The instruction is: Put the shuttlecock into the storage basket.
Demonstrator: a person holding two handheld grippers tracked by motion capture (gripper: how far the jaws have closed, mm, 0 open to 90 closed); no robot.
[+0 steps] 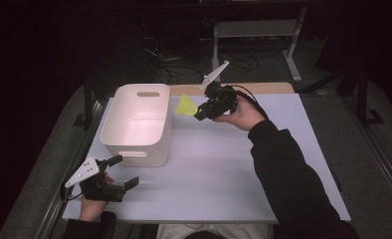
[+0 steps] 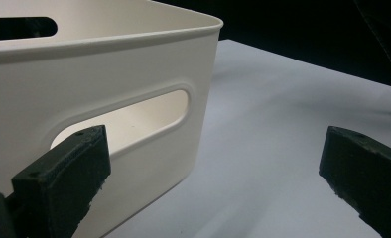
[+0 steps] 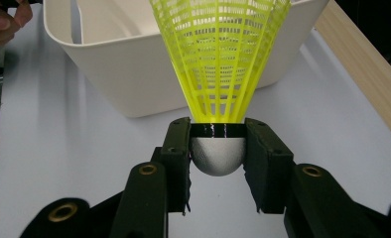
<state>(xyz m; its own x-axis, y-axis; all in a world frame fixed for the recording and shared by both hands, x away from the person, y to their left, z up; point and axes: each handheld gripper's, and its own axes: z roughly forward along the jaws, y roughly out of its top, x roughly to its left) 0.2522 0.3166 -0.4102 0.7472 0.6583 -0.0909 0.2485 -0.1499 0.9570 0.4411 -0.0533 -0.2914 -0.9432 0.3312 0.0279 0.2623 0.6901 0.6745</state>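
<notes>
Shuttlecock, yellow mesh skirt, rounded white cork

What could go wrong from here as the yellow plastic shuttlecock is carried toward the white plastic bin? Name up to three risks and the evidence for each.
1. The right tongs pinch the yellow plastic shuttlecock only at its rounded grey cap, so it might slip or tilt out.
2. The skirt points at the white plastic bin near its rim; it may catch on the wall.
3. The left tongs stand open beside the bin, not gripping it, so a knock could shift it.
</notes>
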